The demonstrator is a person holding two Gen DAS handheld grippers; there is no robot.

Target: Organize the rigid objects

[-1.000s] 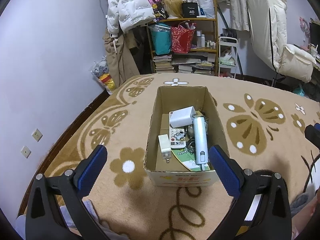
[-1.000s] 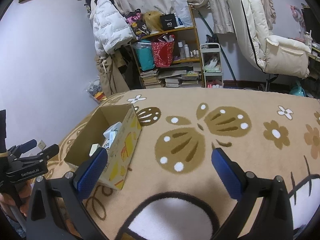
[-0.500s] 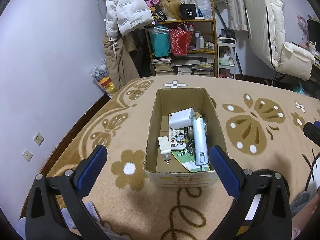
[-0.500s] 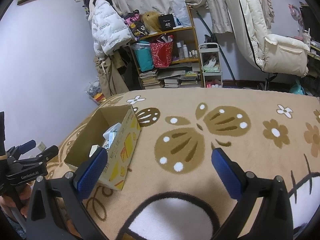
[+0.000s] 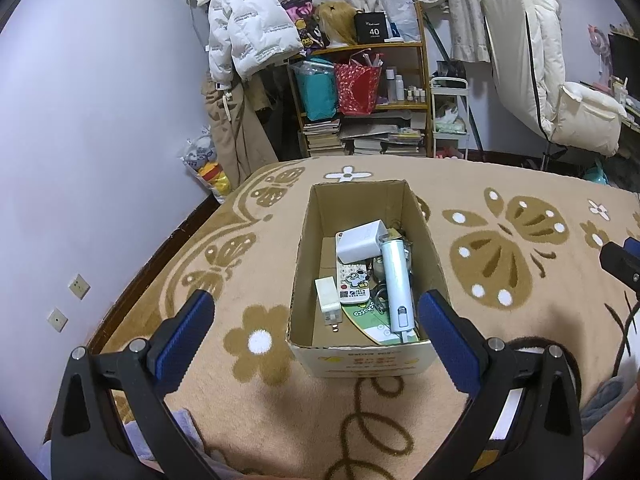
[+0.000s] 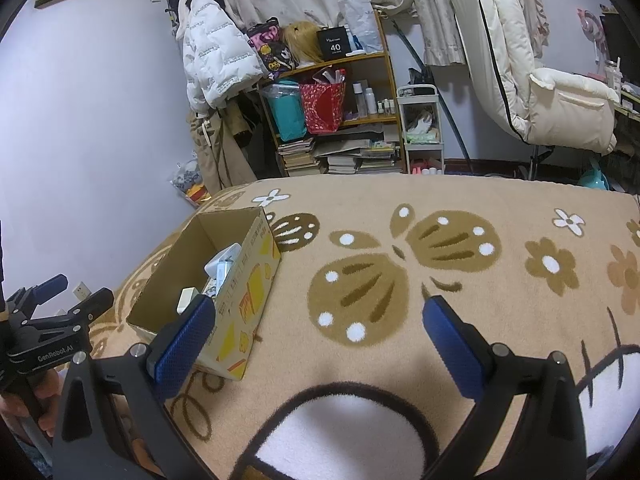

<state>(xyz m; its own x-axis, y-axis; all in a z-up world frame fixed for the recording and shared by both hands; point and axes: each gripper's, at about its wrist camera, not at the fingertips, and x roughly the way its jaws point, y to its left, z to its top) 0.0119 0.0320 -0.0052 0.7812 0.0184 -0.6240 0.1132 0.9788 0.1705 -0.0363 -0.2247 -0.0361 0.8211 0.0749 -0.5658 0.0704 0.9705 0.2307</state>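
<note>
**poster1:** Cardboard box [image 5: 362, 354] is sitting open on the tan blanket [image 5: 500, 184] with the brown butterfly and flower print, over toward the wall side of it. Behind the bed there's a wooden shelf [image 5: 400, 46] crammed with books and bags, a white puffer jacket [image 5: 248, 36] hanging to its left, and a cream padded chair [image 5: 576, 120] off to the right.

**poster2:** what's actually in the box?

**poster1:** Biggest bit is a long white tube-shaped gadget [image 5: 396, 280] lying lengthwise along the right side. Next to it a white remote [image 5: 352, 280] with a cartoon sticker, and a chunky white power adapter [image 5: 360, 242] lying on the remote's far end. Under those a green and white card [image 5: 370, 318] near the front wall. Smallest is a white plug charger [image 5: 328, 300] on the left, prongs pointing at the front wall. Some keys or metal bits sit between the remote and the tube, can't tell exactly.

**poster2:** and the grippers?

**poster1:** Left gripper [image 5: 314, 326] hovers just in front of the box, blue pads spread wide either side of it, nothing between them. Right gripper [image 6: 318, 338] is well off to the box's right, above bare blanket, fingers also spread wide and holding nothing. From the right camera you see the box [image 6: 256, 280] from its yellow printed side, and the left gripper [image 6: 60, 300] at the left edge with a hand [image 6: 24, 404] on its handle.
</note>
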